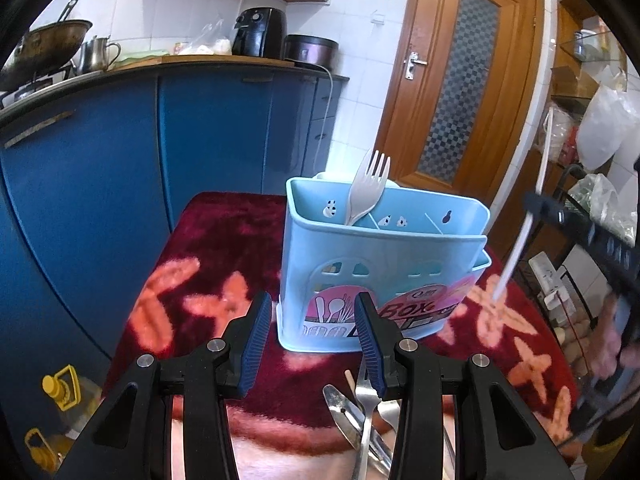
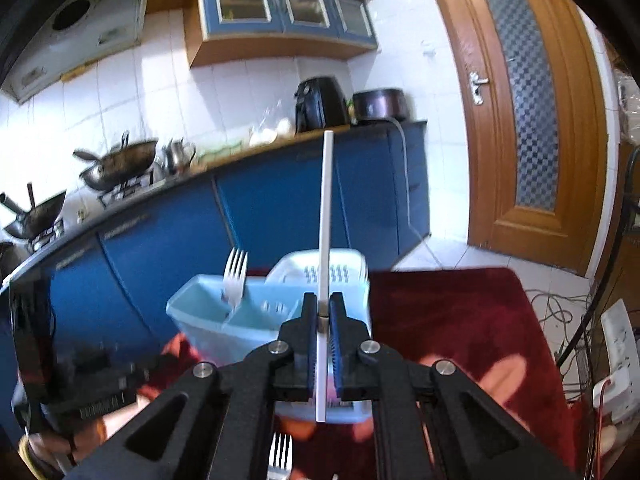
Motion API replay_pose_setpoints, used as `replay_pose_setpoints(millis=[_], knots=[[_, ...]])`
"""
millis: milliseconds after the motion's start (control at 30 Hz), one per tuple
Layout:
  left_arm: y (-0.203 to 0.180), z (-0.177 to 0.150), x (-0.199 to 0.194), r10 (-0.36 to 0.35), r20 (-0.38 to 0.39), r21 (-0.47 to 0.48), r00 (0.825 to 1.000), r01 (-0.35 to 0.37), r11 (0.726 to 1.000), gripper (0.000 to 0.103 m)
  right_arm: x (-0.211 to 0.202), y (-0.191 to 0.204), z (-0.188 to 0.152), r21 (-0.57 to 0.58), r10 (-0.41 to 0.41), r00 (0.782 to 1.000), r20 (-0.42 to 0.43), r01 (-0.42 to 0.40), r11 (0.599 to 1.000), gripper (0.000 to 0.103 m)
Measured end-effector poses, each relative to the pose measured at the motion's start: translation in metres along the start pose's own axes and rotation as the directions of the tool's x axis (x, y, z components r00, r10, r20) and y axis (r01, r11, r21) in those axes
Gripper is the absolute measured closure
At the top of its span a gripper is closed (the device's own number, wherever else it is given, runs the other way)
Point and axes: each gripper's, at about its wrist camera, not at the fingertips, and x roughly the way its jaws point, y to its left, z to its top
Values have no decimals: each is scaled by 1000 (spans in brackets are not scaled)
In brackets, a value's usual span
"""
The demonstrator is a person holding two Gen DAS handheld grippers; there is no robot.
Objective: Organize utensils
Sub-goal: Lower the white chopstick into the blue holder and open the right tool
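Right gripper [image 2: 323,312]: clenched on white straw [image 2: 325,200], held upright.
Left gripper [image 1: 310,328]: released, empty.
Risk: thin straw could pivot, missing blue holder [image 1: 384,264].

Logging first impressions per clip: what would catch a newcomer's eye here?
The right tongs pinch a long white straw upright above the table. Just beyond stands a light blue cutlery box on the red patterned cloth, a white plastic fork in its left compartment.
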Motion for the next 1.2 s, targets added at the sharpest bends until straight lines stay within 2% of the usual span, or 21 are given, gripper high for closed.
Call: replay_pose_setpoints(millis=[133,267,533,733,767,833,867,900,1200], knots=[[1,-2,2,1,-4,-4,1000,-1,1000,59,14,1,9,6,-22,999,32,21,1000,95],[1,-4,2,1,-7,-2,1000,-1,1000,59,34,3,9,-8,-44,999,26,45,999,95],[1,-5,3,-4,-8,-11,1000,4,1000,59,40,0,21,-15,-59,997,58,60,998,95],[0,-8,3,-10,-14,-12,1000,10,1000,59,60,2,2,-47,-87,995,-49,85,995,95],[0,-8,3,-10,-14,-12,1000,10,1000,59,61,1,-1,-45,-88,994,-63,85,995,95],[0,-8,3,-11,-17,-15,1000,11,1000,59,61,0,-5,-37,-84,993,-80,81,996,87],[1,-8,3,-12,-18,-18,1000,12,1000,59,60,1,-5,-31,-85,993,-85,82,996,76],[1,-8,3,-13,-17,-20,1000,13,1000,59,58,0,-7,-28,-81,993,-83,79,996,71],[-1,-8,-1,-14,-15,-20,1000,13,1000,59,43,9,-7,-60,-92,993,-77,88,994,69]])
